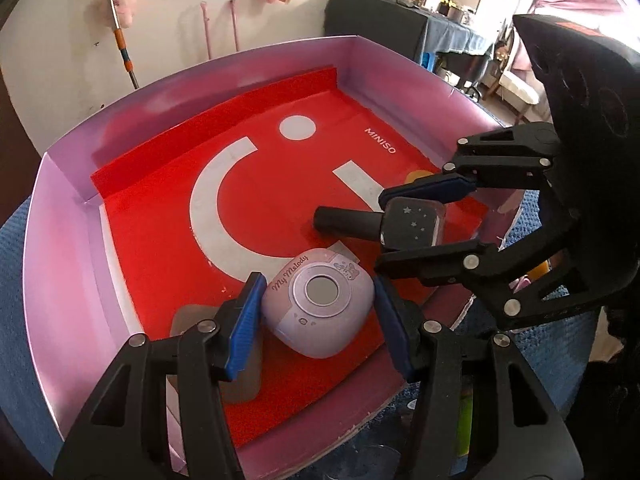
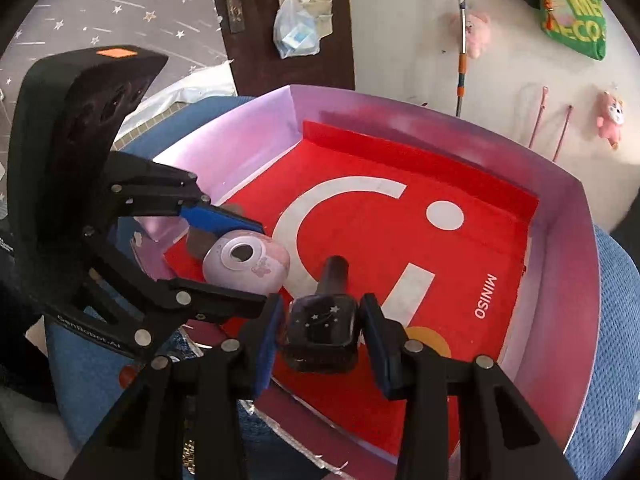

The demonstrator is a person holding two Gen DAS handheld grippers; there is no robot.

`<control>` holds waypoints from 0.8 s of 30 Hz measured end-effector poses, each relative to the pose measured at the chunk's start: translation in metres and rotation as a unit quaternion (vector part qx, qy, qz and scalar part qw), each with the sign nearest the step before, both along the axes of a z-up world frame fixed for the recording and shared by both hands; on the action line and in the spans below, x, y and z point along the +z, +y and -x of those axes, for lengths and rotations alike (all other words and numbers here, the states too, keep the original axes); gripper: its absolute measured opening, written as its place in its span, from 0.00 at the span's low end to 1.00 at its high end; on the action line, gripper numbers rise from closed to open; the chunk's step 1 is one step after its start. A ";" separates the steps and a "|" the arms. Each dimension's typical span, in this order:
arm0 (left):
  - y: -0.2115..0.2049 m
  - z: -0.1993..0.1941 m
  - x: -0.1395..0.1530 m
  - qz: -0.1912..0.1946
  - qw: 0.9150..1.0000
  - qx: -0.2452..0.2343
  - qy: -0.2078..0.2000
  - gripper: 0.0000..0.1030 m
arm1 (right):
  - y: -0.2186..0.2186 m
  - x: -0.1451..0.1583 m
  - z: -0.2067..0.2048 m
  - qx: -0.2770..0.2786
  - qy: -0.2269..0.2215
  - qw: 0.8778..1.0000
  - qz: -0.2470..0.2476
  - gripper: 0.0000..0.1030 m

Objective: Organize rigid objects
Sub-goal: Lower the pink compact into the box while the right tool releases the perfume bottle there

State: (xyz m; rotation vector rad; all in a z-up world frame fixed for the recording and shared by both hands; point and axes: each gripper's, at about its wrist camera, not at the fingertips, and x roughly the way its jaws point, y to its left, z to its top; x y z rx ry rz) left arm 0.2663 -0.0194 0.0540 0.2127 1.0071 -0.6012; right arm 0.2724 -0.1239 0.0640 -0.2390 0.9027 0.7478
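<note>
A shallow pink cardboard box [image 1: 72, 216] with a red printed liner marked MINISO is set on a blue textured fabric surface [image 2: 616, 320]; it fills most of both views. Over its near edge two black grippers with blue pads are held side by side, both pointed steeply down into the box.

The left gripper [image 1: 318, 304] is closed on a rounded lilac plastic toy camera [image 1: 318, 312] lettered "My Melody"; a pad is pressed against each of its sides. The camera is located above the near left part of the red liner [image 2: 460, 256]; whether it rests on the liner cannot be told.

The right gripper [image 2: 320, 326] is closed on a dark square nail-polish bottle [image 2: 320, 332] printed with small stars; its black cylindrical cap [image 2: 335, 270] is directed away toward the box's far side. The bottle is located over the near right part of the liner, just beside the camera.
</note>
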 end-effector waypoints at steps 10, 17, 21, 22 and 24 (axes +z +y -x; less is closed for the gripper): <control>-0.005 -0.005 -0.005 -0.015 1.000 -0.022 0.007 0.51 | 0.002 -0.011 -0.002 0.007 0.008 1.000 0.020 0.41; -0.006 -0.004 -0.005 -0.021 0.999 -0.029 0.005 0.52 | 0.005 -0.012 -0.006 0.014 0.007 0.999 0.030 0.41; -0.006 -0.003 -0.005 -0.021 0.999 -0.029 0.004 0.52 | 0.005 -0.013 -0.007 0.016 0.009 0.999 0.030 0.41; -0.006 -0.002 -0.005 -0.021 0.999 -0.029 0.004 0.52 | 0.005 -0.013 -0.007 0.016 0.010 0.999 0.029 0.41; -0.006 -0.002 -0.005 -0.021 0.999 -0.030 0.003 0.52 | 0.005 -0.012 -0.008 0.016 0.010 0.999 0.029 0.41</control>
